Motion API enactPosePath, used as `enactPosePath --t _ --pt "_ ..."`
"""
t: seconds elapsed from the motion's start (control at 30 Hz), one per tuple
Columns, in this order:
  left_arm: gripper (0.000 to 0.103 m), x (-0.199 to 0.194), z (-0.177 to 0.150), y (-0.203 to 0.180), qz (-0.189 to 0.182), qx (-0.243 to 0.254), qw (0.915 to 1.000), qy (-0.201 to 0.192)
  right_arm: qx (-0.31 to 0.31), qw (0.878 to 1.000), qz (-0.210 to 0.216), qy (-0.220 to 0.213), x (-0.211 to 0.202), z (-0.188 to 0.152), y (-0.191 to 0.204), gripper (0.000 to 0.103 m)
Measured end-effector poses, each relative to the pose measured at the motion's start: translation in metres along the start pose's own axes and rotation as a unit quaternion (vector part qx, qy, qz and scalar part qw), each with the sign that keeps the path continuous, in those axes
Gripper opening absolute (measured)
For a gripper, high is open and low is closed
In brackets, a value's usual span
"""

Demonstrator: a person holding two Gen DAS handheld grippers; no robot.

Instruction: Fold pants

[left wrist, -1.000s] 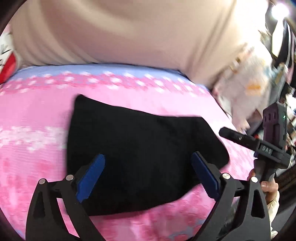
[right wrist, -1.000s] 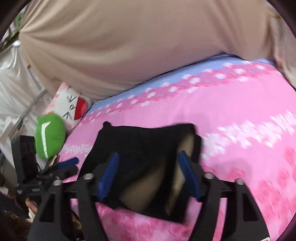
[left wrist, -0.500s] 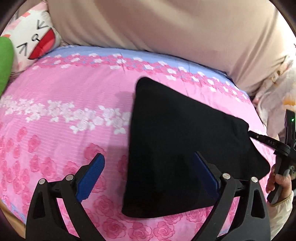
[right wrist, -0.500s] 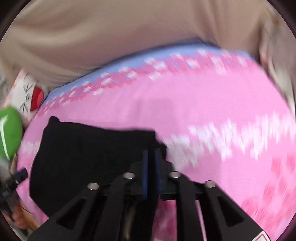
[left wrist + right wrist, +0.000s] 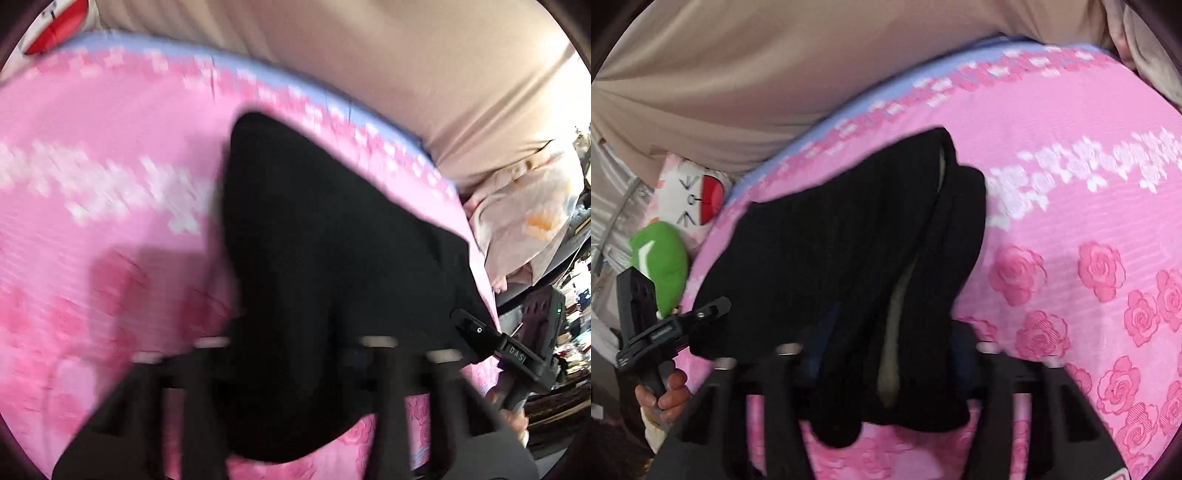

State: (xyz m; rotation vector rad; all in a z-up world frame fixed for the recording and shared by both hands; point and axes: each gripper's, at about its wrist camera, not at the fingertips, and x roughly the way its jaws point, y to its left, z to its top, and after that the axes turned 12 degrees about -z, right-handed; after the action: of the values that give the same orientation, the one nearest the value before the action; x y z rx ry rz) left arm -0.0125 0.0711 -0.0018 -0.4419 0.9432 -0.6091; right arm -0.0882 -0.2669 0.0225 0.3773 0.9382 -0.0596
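The black pants lie folded on the pink rose-patterned bedsheet. In the left wrist view they drape over my left gripper, whose blurred arms stand apart; the fingertips are hidden by cloth. In the right wrist view the pants hang over my right gripper, a pale lining showing in the fold; the fingertips are hidden too. My right gripper also shows in the left wrist view touching the pants' right corner. My left gripper shows in the right wrist view at the pants' left corner.
A beige curtain hangs behind the bed. A white cat-face pillow and a green plush lie at the bed's left end. Pale bedding is heaped at the right, cluttered furniture beyond.
Both grippers have moved in onto the near edge of the pants, and the cloth now covers their fingertips. The right gripper, shut half a second ago, now has its arms apart. The left view is motion-blurred.
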Motion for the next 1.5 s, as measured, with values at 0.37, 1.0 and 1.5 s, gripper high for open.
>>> enactPosePath --t 0.37,1.0,1.5 --pt "0.057 -0.027 -0.031 0.0 0.111 0.012 0.9937 0.009 0.0 1.0 -0.03 -0.003 -0.019 -0.037 0.009 0.069" --pt "0.09 0.006 -0.015 -0.037 0.225 0.111 0.9674 -0.031 -0.105 0.994 0.014 -0.02 0.003 0.024 0.096 0.015" --pt "0.092 -0.053 -0.036 -0.012 0.26 0.095 0.9599 -0.043 -0.276 0.96 0.029 0.037 0.09 0.018 0.25 0.026"
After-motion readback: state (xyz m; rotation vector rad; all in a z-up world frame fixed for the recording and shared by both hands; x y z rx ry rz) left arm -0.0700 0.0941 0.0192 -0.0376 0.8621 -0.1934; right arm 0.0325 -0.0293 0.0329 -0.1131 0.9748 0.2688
